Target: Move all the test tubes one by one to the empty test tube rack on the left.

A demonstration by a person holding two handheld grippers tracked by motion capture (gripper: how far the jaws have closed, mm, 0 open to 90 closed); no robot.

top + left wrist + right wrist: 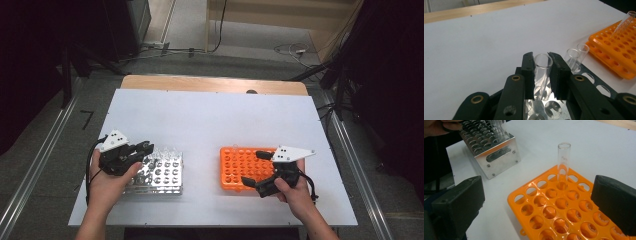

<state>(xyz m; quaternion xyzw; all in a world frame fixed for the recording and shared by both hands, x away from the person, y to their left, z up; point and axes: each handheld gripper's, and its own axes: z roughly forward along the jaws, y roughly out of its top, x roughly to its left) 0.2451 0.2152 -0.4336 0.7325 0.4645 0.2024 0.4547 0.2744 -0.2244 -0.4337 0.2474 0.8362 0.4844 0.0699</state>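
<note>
My left gripper [541,60] is shut on a clear glass test tube [542,75], which stands upright in the metal tube rack [160,175]. Its jaws press on the tube's rim from both sides. Two more tubes [575,56] stand just beyond it in the same rack. My right gripper [255,167] hovers open over the near right part of the orange tube rack [235,167]. Its jaws stand wide apart with nothing between them. One glass tube [563,161] stands in a hole near the orange rack's [554,212] far edge.
Both racks sit on a white tabletop [210,120], the metal one left and the orange one right, with bare surface between and behind them. A wooden edge [215,82] runs along the far side. Cables lie on the floor beyond the table.
</note>
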